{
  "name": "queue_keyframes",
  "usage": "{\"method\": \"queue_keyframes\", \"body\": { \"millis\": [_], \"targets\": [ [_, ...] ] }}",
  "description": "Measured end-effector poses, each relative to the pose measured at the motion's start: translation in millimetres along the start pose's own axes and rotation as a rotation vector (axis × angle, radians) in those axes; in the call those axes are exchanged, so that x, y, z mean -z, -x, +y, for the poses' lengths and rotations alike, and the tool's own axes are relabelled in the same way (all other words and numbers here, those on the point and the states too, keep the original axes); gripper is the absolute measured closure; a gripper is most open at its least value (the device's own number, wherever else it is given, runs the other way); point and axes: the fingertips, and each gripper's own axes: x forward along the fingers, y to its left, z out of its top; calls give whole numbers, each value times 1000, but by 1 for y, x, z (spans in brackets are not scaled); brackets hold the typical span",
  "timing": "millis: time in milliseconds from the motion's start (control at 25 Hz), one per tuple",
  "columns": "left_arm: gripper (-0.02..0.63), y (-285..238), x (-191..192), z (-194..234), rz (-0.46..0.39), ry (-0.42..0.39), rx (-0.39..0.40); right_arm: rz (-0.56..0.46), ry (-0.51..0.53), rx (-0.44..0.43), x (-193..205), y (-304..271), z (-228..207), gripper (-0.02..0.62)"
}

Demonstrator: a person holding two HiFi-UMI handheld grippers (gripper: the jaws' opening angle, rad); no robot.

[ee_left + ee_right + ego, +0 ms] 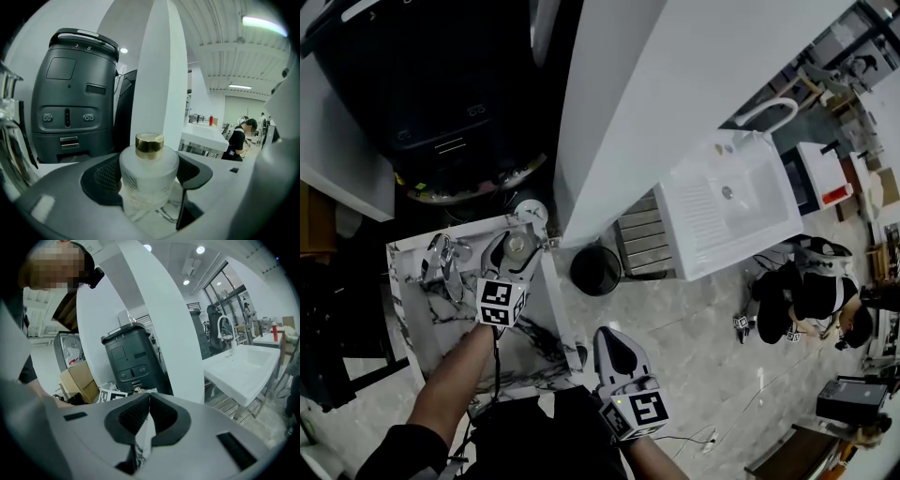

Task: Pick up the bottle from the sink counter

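A frosted glass bottle (150, 165) with a gold cap (149, 144) stands upright between the dark pads of my left gripper (147, 177). Both pads press its sides, so the gripper is shut on it. In the head view the bottle (517, 246) and left gripper (514, 255) are over the far right part of the marble sink counter (422, 319). Whether the bottle's base touches the counter is hidden. My right gripper (614, 349) hangs off the counter's right front corner, over the floor. Its pads (136, 416) meet, shut on nothing.
A chrome tap (441, 261) stands left of the bottle, and a round white object (531, 212) lies just beyond it. A dark grey machine (75, 93) and a white pillar (159, 70) rise behind. A black bin (595, 269), white sink unit (727, 202) and a person (811, 286) are to the right.
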Motion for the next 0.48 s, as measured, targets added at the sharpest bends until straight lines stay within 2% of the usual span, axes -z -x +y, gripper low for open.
{"method": "queue_keyframes", "body": {
  "millis": [160,480],
  "targets": [
    [268,23,-17,-28,-8,-13,56,-11,7,-19,-5,-2,6,588],
    [268,81,-51,-53,-15,-55,77,-51,14,-42,-13,4,16,588]
  ]
}}
